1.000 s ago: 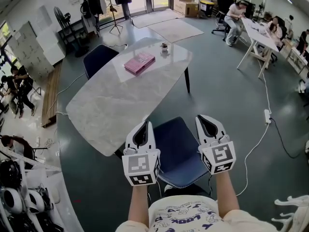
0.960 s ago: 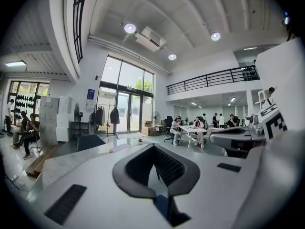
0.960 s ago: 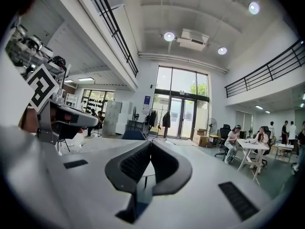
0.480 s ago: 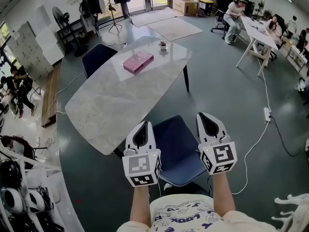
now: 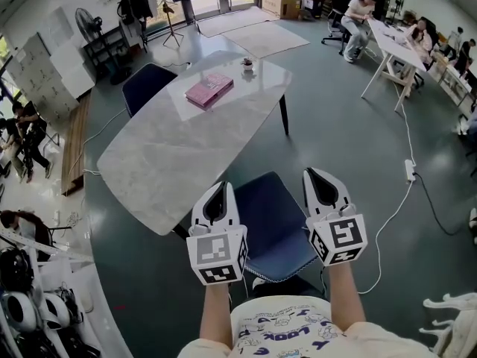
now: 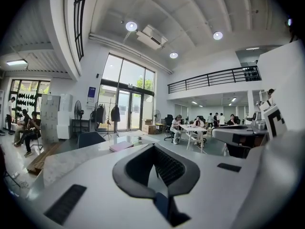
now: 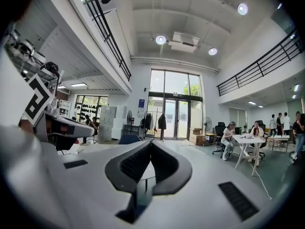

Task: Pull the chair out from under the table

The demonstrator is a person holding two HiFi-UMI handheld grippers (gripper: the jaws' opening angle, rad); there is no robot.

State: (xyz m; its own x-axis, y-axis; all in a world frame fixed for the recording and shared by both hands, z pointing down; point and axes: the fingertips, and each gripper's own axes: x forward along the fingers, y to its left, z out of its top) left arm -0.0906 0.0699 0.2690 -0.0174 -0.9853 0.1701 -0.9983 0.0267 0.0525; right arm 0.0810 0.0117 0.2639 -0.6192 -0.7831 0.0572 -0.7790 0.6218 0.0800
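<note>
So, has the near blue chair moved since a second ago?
No. The blue chair sits as before against the table edge; only the view shifted slightly.

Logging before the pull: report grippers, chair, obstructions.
Left gripper shut, empty. Right gripper shut, empty. Chair at table edge, not gripped. Power strip on floor, right of chair, apart.

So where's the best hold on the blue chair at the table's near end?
On the blue chair, probably the near edge, reached from the side away from the table: that edge lies open, while the seat's far end sits by the tabletop.
</note>
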